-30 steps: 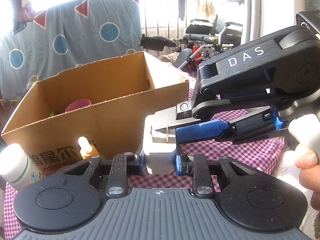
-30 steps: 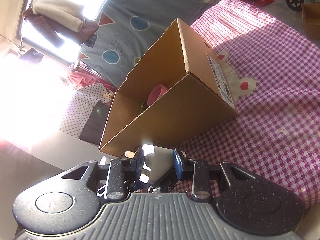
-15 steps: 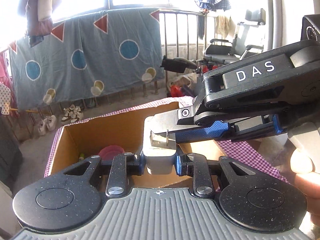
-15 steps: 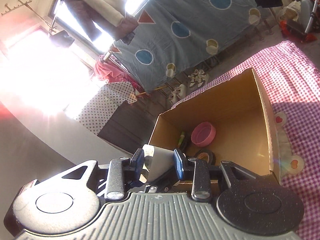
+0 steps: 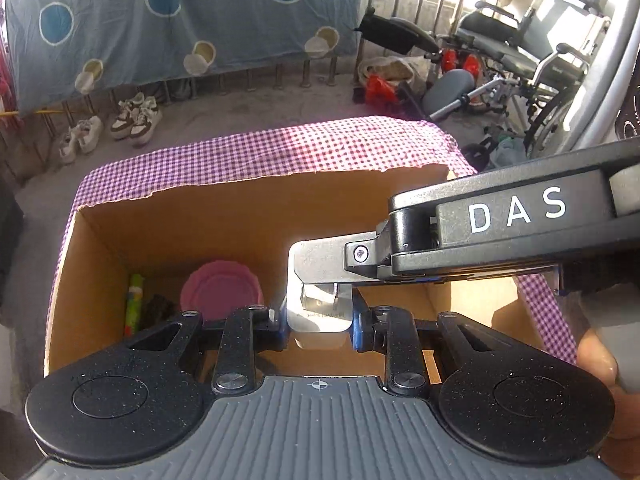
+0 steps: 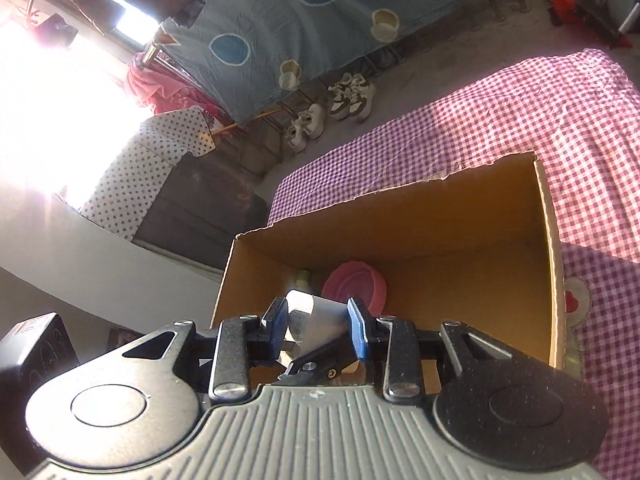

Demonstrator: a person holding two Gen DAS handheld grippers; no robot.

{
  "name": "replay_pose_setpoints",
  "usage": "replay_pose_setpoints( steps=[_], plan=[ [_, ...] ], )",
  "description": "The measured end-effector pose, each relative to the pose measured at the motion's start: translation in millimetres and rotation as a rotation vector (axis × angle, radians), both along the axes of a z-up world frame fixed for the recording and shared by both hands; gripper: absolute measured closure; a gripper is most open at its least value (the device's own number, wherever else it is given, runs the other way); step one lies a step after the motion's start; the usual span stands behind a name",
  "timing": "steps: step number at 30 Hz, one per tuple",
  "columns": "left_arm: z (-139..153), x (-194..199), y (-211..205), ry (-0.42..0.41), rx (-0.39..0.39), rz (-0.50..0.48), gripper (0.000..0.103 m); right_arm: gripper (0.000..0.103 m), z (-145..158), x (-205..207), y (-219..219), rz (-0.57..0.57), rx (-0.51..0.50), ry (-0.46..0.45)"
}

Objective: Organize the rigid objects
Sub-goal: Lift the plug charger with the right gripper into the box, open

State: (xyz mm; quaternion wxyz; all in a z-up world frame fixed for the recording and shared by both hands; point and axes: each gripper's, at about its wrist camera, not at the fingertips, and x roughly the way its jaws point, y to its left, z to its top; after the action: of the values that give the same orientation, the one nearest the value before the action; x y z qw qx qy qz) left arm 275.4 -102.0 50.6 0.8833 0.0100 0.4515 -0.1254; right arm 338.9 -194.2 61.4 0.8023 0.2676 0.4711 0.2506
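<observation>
White plug (image 5: 319,320) is squeezed by both the left gripper (image 5: 319,326) and right gripper (image 6: 318,326) fingers, above the cardboard box (image 5: 256,216). Inside, by its left wall, sits a pink bowl (image 5: 220,294), maybe upside down.

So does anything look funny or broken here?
Yes: both grippers, left gripper and right gripper, pinch the same white charger above the cardboard box. The box's far rim is ragged, as if torn.
</observation>
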Motion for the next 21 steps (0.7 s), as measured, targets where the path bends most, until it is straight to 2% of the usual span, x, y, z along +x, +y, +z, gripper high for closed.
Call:
replay_pose_setpoints(
  steps=[4, 11, 21],
  plan=[
    [-12.1, 19.1, 3.9, 0.069, -0.017, 0.028, 0.077, 0.067, -13.0, 20.4, 7.6, 0.019, -0.057, 0.031],
    [-25.4, 37.1, 8.5, 0.143, -0.053, 0.063, 0.077, 0.067, -27.9, 43.5, 18.5, 0.051, -0.148, 0.050],
    [-37.1, 49.7, 5.2, 0.180, -0.071, 0.065, 0.075, 0.067, -48.5, 56.8, 24.0, 0.061, -0.240, 0.059]
  ],
)
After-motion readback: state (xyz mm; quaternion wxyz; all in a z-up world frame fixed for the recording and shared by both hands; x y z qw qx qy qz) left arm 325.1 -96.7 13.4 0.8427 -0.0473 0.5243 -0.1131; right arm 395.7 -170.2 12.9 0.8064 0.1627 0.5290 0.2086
